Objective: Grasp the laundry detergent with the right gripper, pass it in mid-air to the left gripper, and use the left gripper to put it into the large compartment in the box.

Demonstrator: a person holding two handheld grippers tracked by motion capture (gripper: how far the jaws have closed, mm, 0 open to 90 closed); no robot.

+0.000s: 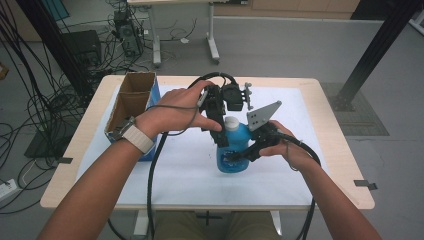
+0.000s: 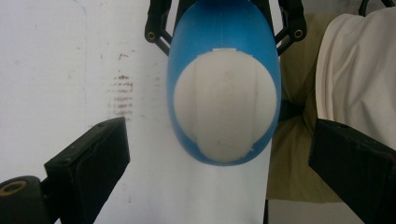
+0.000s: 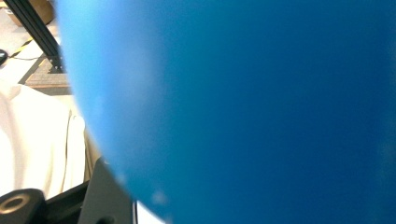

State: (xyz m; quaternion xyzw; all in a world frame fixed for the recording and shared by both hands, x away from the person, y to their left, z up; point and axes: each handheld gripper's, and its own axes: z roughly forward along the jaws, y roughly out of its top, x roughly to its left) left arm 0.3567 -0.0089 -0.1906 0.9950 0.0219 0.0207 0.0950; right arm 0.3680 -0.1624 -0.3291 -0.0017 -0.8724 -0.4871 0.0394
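Observation:
A blue bottle with a white cap stands upright on the white sheet at mid-table. My right gripper comes in from the right and is shut on the bottle's body; in the right gripper view the blue bottle wall is pressed up close, with one black finger at the lower left. My left gripper hangs over the cap, pointing down. In the left gripper view the white cap lies between the wide-open jaws of the left gripper, which do not touch it.
An open cardboard box with a blue side stands at the table's left, by my left wrist. The person's light shirt shows beyond the table's near edge. Desks, cables and a black frame post stand on the floor behind the table.

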